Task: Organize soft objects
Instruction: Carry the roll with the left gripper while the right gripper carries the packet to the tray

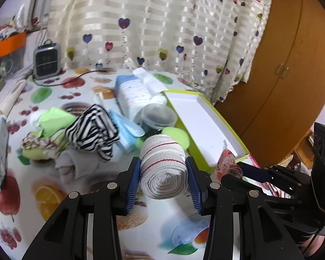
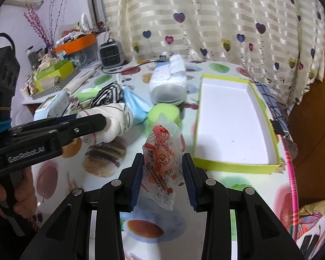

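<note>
Rolled cloth point(image 1: 163, 169), white with thin red stripes, sits clamped between the blue pads of the left gripper point(image 1: 164, 181) at lower centre of the left wrist view, its spiral end facing the camera; the jaws stand partly open at the width of the roll and press on both of its sides. The roll hangs clear above the fruit-print tablecloth point(image 1: 54, 205). In the right wrist view the right gripper point(image 2: 162, 173) holds a crinkled clear packet point(image 2: 162, 162) with red print at lower centre, jaws narrowed onto it and pads touching its sides. A shallow box point(image 2: 268, 166) with green walls and a white floor lies at centre right of that frame, just beside the packet. In the left wrist view, a pile of soft items lies at centre left, including a black-and-white striped cloth point(image 1: 93, 132), a green cloth point(image 1: 54, 121) and a grey roll point(image 1: 69, 166). A small grey heater point(image 1: 46, 61) stands at upper left before the heart-print curtain point(image 1: 162, 21).
</note>
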### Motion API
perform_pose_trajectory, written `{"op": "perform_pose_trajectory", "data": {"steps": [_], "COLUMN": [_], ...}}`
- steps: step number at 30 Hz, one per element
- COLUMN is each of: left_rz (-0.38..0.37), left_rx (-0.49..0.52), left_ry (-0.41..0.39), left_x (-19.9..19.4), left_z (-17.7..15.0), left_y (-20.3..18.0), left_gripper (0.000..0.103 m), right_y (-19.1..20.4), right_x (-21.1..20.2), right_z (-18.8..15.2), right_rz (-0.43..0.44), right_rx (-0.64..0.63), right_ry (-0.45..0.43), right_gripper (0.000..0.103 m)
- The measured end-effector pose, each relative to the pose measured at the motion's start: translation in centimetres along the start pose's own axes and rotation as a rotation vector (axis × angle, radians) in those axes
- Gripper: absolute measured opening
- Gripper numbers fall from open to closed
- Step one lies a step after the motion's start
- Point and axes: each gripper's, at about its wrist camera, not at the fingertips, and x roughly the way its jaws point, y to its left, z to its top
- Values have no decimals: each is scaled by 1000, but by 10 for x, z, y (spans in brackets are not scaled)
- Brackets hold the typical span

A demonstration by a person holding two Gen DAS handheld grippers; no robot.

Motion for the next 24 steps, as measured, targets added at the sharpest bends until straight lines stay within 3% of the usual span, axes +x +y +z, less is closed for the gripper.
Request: {"op": "perform_pose_trajectory", "data": {"steps": [10,24], "left_rz": [-61,-111], "left_rx": [47,90], "left_ry": [-3,13], "left_x": [16,64], "left_z": [20,52], "left_y": [-30,-74], "left_gripper": [40,40], "right_y": [-42,-102], "right_x": [3,43], "right_z": [10,21], "right_rz": [-48,-76], "right_rx": [61,130], "right_ry": [-28,4], "right_gripper": [38,38]}}
